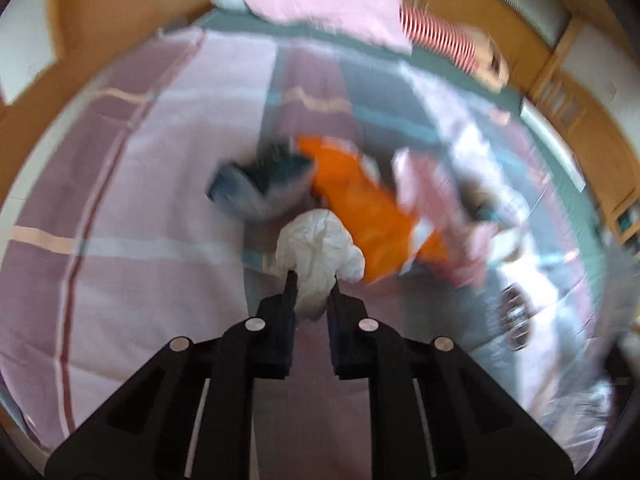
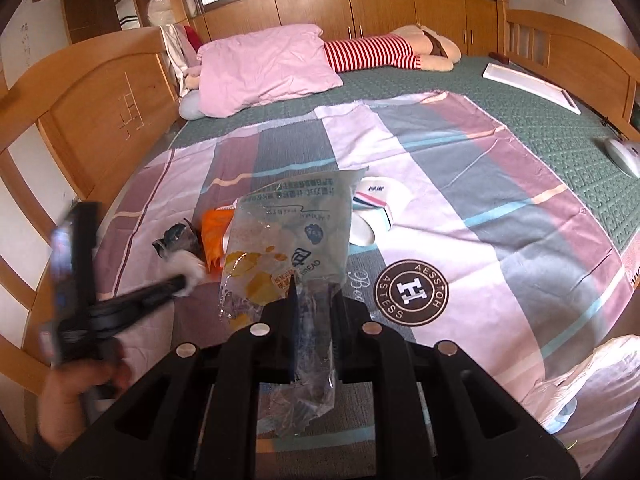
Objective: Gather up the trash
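Observation:
My left gripper (image 1: 313, 280) is shut on a crumpled white tissue (image 1: 318, 250) and holds it over the bed sheet. Beyond it lie a dark blue crumpled wrapper (image 1: 262, 186) and an orange wrapper (image 1: 360, 204). My right gripper (image 2: 314, 284) is shut on a clear plastic bread bag (image 2: 296, 236) and holds it up above the sheet. In the right wrist view the left gripper (image 2: 182, 280) is blurred at the left with the tissue (image 2: 191, 267), beside the dark wrapper (image 2: 176, 240) and orange wrapper (image 2: 214, 236).
A striped sheet (image 2: 460, 184) covers a green mattress (image 2: 540, 124). White socks (image 2: 372, 208) lie behind the bread bag. A pink pillow (image 2: 264, 68) and striped plush toy (image 2: 372, 54) lie at the head. A white plastic bag (image 2: 600, 384) is at lower right. Wooden bed frame (image 2: 92, 108) at left.

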`<state>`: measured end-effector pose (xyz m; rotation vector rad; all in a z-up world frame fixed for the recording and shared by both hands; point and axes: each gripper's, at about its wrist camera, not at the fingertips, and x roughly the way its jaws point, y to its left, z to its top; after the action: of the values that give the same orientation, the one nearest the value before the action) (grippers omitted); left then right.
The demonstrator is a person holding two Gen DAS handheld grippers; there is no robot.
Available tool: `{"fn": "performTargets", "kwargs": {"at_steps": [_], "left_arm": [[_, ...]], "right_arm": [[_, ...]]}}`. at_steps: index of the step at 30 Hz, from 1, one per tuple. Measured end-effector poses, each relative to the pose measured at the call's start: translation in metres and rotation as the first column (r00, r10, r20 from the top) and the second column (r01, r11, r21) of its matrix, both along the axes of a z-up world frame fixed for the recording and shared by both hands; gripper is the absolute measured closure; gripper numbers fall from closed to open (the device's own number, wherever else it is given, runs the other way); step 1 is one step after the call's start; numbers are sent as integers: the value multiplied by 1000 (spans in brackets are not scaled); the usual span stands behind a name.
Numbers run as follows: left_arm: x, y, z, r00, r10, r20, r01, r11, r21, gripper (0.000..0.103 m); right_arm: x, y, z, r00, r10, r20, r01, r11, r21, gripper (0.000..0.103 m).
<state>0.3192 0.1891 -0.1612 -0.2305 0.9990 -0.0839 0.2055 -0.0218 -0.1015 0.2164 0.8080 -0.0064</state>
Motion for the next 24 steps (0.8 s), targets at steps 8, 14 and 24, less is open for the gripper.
{"fn": "performTargets", "kwargs": {"at_steps": [8, 14, 24], "left_arm": [[-92, 10, 81, 936, 110, 334, -128, 991, 32, 89], [-118, -9, 96, 885, 127, 448, -221, 961, 163, 89], [-130, -14, 101, 876, 108, 470, -220, 957, 190, 89]], "right_arm": [[-5, 12, 9, 999, 27, 42, -25, 999, -42, 89], [-12, 15, 16, 995, 32, 89, -26, 997, -68, 89], [-15, 17, 19, 992, 42, 119, -31, 996, -88, 89]]}}
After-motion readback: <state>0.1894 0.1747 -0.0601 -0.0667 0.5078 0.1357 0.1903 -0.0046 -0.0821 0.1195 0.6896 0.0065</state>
